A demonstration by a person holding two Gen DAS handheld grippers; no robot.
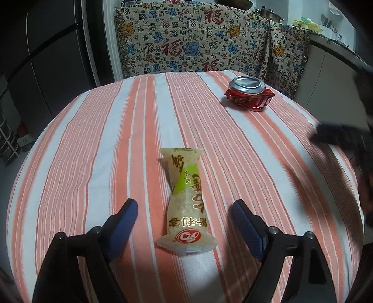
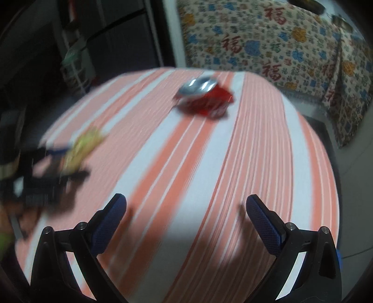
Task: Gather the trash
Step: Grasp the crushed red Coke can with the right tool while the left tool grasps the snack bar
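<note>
A pale yellow-green snack wrapper (image 1: 186, 186) lies lengthwise on the striped tablecloth (image 1: 93, 139). My left gripper (image 1: 184, 203) is open, one blue pad on each side of the wrapper's near half, neither touching it. A crushed red soda can (image 1: 249, 93) sits at the far right of the table. In the blurred right wrist view, my right gripper (image 2: 186, 198) is open over bare cloth (image 2: 209, 186) with nothing between its fingers. The can (image 2: 205, 98) lies ahead of it. The wrapper (image 2: 79, 149) and the left gripper (image 2: 46, 181) appear at the left. The right gripper (image 1: 338, 135) shows as a dark blur.
A cloth with red characters and blue and yellow motifs (image 1: 198, 42) drapes furniture behind the table. A dark tall cabinet (image 1: 46, 58) stands at the left. A metal pot (image 1: 268, 12) sits on top at the back right. The table edge curves round on both sides.
</note>
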